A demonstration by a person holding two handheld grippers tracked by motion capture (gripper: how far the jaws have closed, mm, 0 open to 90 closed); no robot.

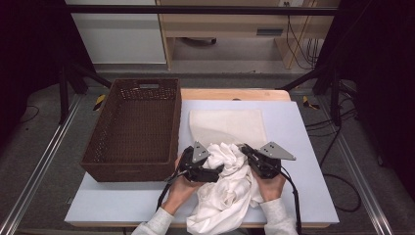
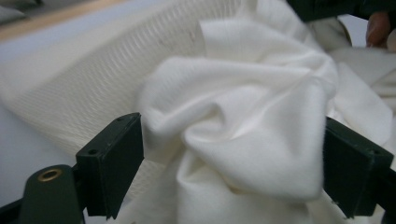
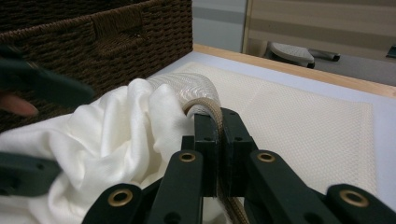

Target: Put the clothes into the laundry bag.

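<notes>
A: From the high view, what lies on the table?

B: A crumpled white soft cloth [image 1: 226, 188] bunched at the near edge of the pale blue table [image 1: 303, 147], hanging a little over it. Behind it, a flat cream textured mat [image 1: 227, 125]; at the left, a dark brown woven basket [image 1: 134, 128]. The left tool [image 1: 215, 172] and the right tool [image 1: 246, 151] sit against the cloth. Beyond are grey floor and light wooden furniture.

A: And the left gripper view?

B: The left tool [image 2: 232, 170] stands wide open, a rounded fold of the cloth [image 2: 243, 135] between its jaws; I see no pad pressing on it.

A: The right gripper view?

B: The right tool [image 3: 219, 144] is clamped on a lifted edge of the mat [image 3: 198, 91], cloth [image 3: 107, 140] bunched beside it, basket [image 3: 116, 32] behind.
</notes>
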